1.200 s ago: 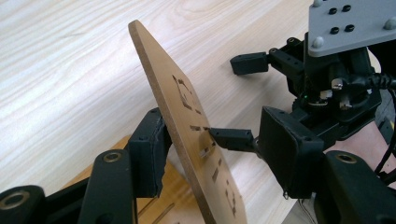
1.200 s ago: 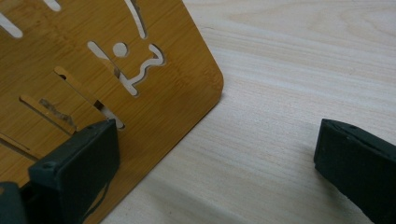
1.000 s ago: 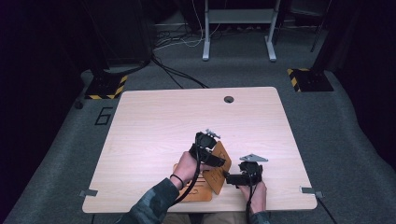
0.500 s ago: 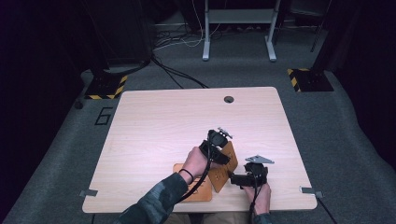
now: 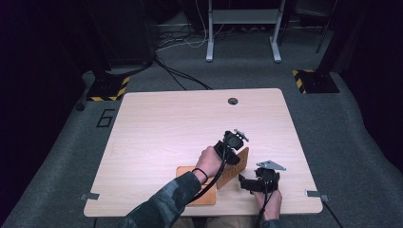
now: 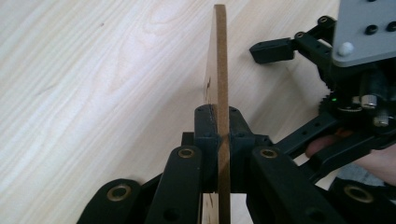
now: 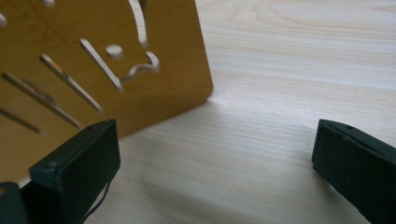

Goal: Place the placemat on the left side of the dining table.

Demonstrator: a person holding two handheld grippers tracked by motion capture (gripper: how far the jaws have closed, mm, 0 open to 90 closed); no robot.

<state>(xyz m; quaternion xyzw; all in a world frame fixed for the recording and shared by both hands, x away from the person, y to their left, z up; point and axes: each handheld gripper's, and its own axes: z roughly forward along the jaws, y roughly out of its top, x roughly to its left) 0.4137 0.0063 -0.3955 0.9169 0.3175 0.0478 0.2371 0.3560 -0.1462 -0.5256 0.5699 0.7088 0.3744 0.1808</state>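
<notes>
1. The thin brown wooden panel with slots and curved shapes cut through it (image 5: 239, 164) stands on edge near the front of the pale wood-grain desk (image 5: 161, 128), tilted and upright, its long axis running from the front of the desk away toward the back right. A second flat brown wooden piece (image 5: 197, 185) lies on the desk just beside it, partly under the person's left forearm.
2. The left claw (image 6: 223, 133) is clamped on the panel's top edge: in the left gripper view the board runs edge-on straight between the two black jaws, both pads pressed against its faces.
3. The right claw (image 7: 212, 163) stands apart with nothing between its jaws. It rests low at the desk's front edge, just to the right of the panel; in the right gripper view the cut-out face sits ahead and to the left, close to the left jaw but not within the gap.
4. The left hand is the nearer and already holds the panel, so any right-hand grip needs a short move leftward onto the free lower corner.
5. Against the frames a second ago, the left claw's jaws have just been closing onto the panel, and the panel stands farther toward the back right, more upright. The right claw keeps about the same place.
</notes>
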